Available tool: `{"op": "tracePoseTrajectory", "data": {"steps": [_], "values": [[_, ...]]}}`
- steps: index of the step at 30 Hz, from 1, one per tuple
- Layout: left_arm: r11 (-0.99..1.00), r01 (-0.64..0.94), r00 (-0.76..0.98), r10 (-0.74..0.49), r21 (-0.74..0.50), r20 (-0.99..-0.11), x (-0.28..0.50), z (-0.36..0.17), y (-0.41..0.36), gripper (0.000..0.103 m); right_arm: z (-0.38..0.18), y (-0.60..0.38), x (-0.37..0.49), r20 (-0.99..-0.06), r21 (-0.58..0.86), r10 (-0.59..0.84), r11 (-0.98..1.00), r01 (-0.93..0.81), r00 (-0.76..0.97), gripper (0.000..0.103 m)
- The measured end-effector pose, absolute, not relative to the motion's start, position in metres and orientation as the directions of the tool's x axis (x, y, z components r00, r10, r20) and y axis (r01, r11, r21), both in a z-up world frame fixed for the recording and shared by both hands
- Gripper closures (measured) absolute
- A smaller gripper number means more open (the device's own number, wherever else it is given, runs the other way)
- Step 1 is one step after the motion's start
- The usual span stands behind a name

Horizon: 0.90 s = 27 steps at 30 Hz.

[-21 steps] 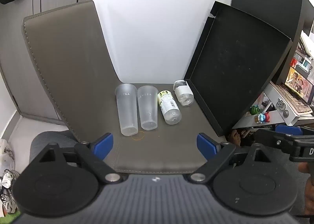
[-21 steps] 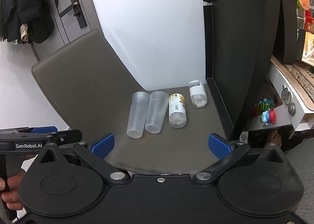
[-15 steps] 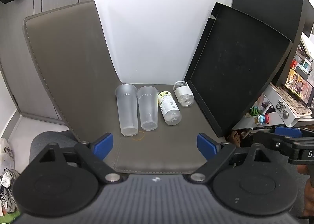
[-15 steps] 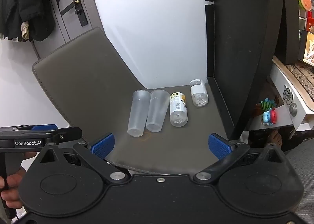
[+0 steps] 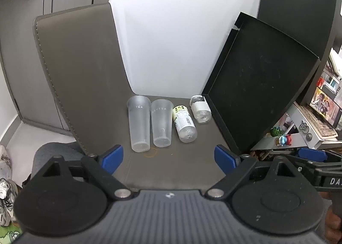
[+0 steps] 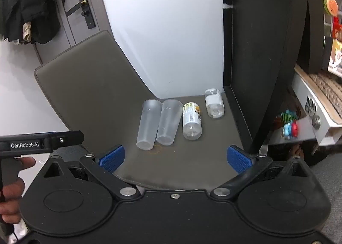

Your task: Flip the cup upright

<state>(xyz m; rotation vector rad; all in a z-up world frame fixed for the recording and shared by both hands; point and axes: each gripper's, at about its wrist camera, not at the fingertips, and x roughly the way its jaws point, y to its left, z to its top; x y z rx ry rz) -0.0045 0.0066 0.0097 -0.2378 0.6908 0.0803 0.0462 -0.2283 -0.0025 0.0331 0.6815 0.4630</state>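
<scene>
Two frosted cups [image 5: 139, 124] [image 5: 162, 123] lie on their sides, touching, on the grey mat [image 5: 171, 165], with two bottles [image 5: 185, 123] [image 5: 200, 109] lying just beside them near the black board [image 5: 260, 86]. We hold our left claw [image 5: 168, 157] and right claw [image 6: 175, 158] wide open and empty, short of the cups. We judge the risk plain: the round cups could roll or knock a neighbour, or thin walls could buckle under a hard squeeze.
</scene>
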Motion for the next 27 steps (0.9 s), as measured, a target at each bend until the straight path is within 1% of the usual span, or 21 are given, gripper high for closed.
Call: {"op": "tracePoseTrajectory", "data": {"steps": [6, 14, 27], "values": [[0.976, -0.127, 0.780, -0.010, -0.174, -0.626, -0.0089, 0.0104, 0.0035, 0.012, -0.0025, -0.2257, 0.0464, -0.598, 0.165, 0.416, 0.900, -0.403, 0.685, 0.000], [0.972, -0.126, 0.781, -0.025, -0.197, -0.624, -0.0085, 0.0086, 0.0050, 0.012, -0.0005, -0.2238, 0.0429, -0.602, 0.142, 0.396, 0.908, -0.395, 0.694, 0.000], [0.972, -0.125, 0.790, -0.024, -0.200, -0.613, -0.0124, 0.0084, 0.0065, 0.012, -0.0019, -0.2273, 0.0432, -0.593, 0.169, 0.413, 0.903, -0.395, 0.691, 0.000]]}}
